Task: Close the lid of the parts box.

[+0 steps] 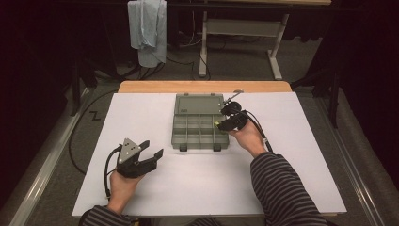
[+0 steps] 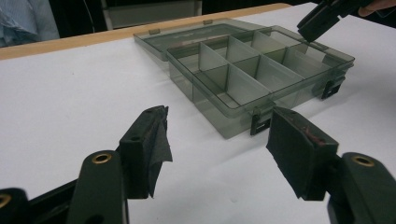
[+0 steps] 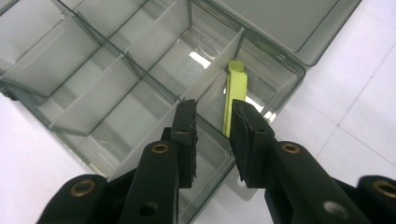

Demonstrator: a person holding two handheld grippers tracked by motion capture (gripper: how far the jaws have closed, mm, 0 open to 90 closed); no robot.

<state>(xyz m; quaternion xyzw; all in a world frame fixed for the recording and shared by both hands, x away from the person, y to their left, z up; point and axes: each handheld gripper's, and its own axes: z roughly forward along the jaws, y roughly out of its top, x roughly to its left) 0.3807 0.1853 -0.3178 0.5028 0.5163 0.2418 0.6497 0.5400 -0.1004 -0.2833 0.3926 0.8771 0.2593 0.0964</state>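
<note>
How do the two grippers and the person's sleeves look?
Both grippers, left gripper and right gripper, are black with two flat-padded jaws and brass-coloured rivets. A grey three-cornered plate tops the left one. A black cable trails from each. The sleeves are dark with thin light stripes.

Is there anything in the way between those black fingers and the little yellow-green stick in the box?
Nothing visible. The right gripper hangs just above the yellow-green stick, which lies in a corner compartment of the open organizer box; its fingers are apart, not pressing on the stick.
</note>
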